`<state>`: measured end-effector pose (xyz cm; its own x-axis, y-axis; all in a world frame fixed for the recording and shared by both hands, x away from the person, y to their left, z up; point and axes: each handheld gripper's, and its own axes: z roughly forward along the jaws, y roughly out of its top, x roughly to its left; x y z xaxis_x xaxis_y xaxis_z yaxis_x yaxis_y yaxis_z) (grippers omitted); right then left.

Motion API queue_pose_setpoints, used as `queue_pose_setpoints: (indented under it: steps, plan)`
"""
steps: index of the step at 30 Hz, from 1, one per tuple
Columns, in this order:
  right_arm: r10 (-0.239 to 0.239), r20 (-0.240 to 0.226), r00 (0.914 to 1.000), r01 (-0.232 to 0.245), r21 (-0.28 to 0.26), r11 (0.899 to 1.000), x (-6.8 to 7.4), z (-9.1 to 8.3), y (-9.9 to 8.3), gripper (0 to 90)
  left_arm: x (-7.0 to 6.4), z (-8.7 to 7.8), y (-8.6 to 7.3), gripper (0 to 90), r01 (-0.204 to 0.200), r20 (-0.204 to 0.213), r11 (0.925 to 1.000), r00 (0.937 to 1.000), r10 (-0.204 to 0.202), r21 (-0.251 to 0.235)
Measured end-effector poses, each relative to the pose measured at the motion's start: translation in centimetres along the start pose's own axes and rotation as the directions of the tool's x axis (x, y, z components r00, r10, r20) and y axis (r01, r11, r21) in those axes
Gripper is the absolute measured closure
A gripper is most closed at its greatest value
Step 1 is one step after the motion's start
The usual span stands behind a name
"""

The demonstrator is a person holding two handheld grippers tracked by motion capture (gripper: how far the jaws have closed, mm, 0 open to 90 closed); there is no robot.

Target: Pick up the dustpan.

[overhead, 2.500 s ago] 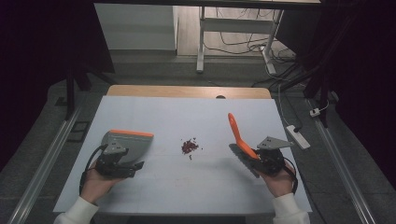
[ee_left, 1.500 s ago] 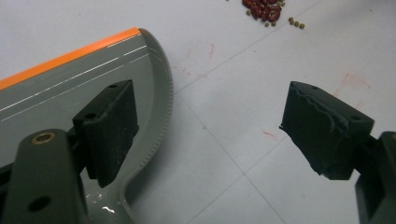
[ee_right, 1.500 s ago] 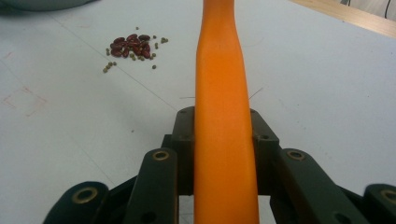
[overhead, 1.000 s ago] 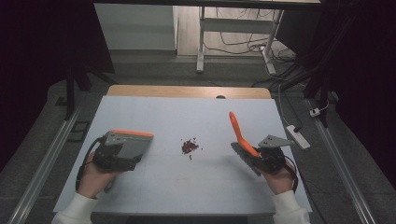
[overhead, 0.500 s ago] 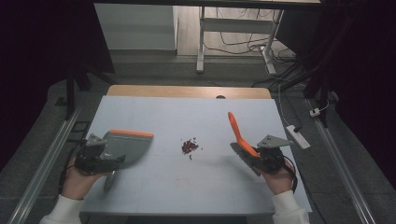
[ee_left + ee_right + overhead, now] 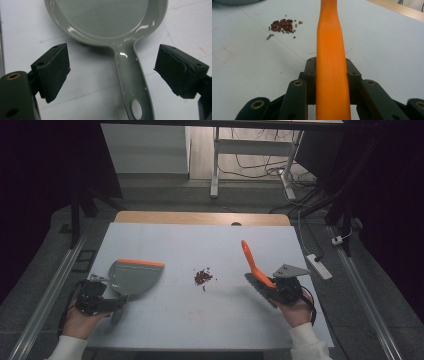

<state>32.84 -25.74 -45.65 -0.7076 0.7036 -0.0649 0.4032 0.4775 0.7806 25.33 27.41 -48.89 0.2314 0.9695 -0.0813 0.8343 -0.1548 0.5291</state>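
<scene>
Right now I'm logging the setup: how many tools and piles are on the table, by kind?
Dustpan: 1
Orange-handled brush: 1
Pile of beans: 1
Total: 3

dustpan: pan cut off by top edge, handle end by bottom edge in left gripper view | brush: bristles hidden, handle cut at top and bottom edges | beans: too small to count beside brush

Beans between dustpan and brush
</scene>
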Motion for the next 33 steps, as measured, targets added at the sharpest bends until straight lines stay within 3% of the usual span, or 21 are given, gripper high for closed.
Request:
queue_pose_setpoints:
  steps: [6, 11, 17, 26, 33]
  plan:
    - [0.004, 0.004, 1.0000, -0.004, 0.000, 1.000, -0.1, -0.1, -0.1, 70.0, -0.6, 1.0, 0.0, 12.5, -0.006, 0.017, 0.9997, 0.9998, 0.006, 0.024]
    - [-0.001, 0.004, 1.0000, 0.001, 0.002, 1.000, 0.0, 0.0, -0.1, 70.0, -0.4, 2.2, -0.3, 15.4, 0.024, 0.050, 0.9994, 0.9984, -0.025, 0.025]
    - [-0.007, 0.002, 1.0000, 0.007, 0.009, 1.000, 0.1, 0.2, -0.1, 70.0, -0.4, 3.1, -0.3, 19.8, 0.031, 0.048, 0.9991, 0.9983, -0.032, 0.028]
    - [-0.001, 0.003, 1.0000, 0.001, 0.009, 1.000, 0.0, 0.3, -0.2, 69.9, -0.6, 4.2, -0.1, 35.3, 0.036, 0.067, 0.9990, 0.9970, -0.038, 0.027]
    - [-0.001, 0.004, 1.0000, 0.001, 0.014, 1.000, 0.0, 0.4, -0.3, 70.0, -0.3, 4.6, -0.2, 45.9, 0.062, 0.070, 0.9979, 0.9955, -0.063, 0.021]
